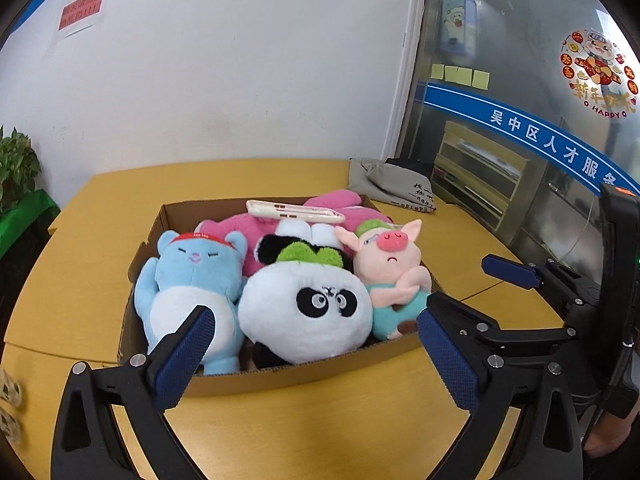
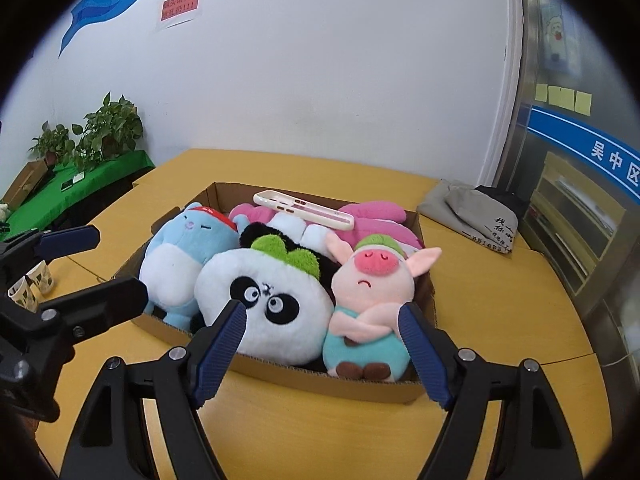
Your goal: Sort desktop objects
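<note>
A shallow cardboard box (image 1: 280, 376) (image 2: 320, 380) on the yellow table holds several plush toys. A blue bear (image 1: 192, 280) (image 2: 184, 256) lies at its left, a panda (image 1: 304, 312) (image 2: 272, 304) in the middle, a pink pig (image 1: 392, 264) (image 2: 372, 288) at the right, and a pink plush (image 1: 348, 208) (image 2: 380, 216) behind. A white phone case (image 1: 296, 212) (image 2: 304, 208) rests on top. My left gripper (image 1: 316, 348) (image 2: 80, 268) stands open in front of the box with nothing between its fingers. My right gripper (image 2: 322, 344) (image 1: 460, 284) is open too, and empty.
A grey folded cloth bag (image 1: 392, 184) (image 2: 472, 208) lies at the table's back right, by a glass wall. Paper cups (image 2: 32, 284) stand at the left. Potted plants (image 2: 96, 132) sit on a green-covered side table. Bare yellow tabletop (image 1: 320, 432) lies in front of the box.
</note>
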`<action>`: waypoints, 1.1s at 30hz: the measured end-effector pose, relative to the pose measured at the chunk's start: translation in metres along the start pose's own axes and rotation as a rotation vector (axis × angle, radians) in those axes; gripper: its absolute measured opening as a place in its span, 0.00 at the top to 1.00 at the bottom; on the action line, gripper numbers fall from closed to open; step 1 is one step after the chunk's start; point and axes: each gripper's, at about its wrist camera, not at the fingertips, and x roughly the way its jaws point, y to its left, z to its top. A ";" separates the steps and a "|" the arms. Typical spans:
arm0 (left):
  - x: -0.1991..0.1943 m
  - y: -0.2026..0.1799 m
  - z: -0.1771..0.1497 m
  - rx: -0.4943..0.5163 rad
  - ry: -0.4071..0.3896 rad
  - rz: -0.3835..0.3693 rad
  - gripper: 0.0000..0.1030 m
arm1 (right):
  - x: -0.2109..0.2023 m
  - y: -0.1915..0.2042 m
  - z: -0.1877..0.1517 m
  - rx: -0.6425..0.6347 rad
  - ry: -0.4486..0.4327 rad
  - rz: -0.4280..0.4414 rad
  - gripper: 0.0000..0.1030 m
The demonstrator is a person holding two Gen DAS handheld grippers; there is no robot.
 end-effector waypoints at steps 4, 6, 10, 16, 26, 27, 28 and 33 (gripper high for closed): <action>-0.007 -0.002 -0.004 -0.001 0.000 -0.006 0.00 | -0.010 -0.002 -0.006 0.001 -0.004 -0.005 0.24; -0.009 -0.004 -0.004 0.008 -0.001 -0.004 0.00 | -0.012 -0.003 -0.006 0.004 -0.006 -0.007 0.24; -0.009 -0.003 -0.005 0.010 0.004 0.000 0.00 | -0.014 -0.003 -0.008 0.009 -0.006 -0.009 0.24; -0.006 -0.004 -0.008 0.017 0.009 -0.006 0.00 | -0.010 -0.002 -0.010 0.008 0.003 -0.009 0.24; -0.001 -0.005 -0.011 0.012 0.018 -0.019 0.00 | -0.008 -0.002 -0.011 0.008 0.008 -0.009 0.24; -0.001 -0.005 -0.011 0.013 0.017 -0.018 0.00 | -0.008 -0.002 -0.011 0.009 0.009 -0.009 0.24; -0.001 -0.005 -0.011 0.013 0.017 -0.018 0.00 | -0.007 -0.002 -0.011 0.010 0.010 -0.009 0.24; 0.000 -0.005 -0.012 0.015 0.014 -0.015 0.00 | -0.006 -0.003 -0.012 0.013 0.012 -0.011 0.24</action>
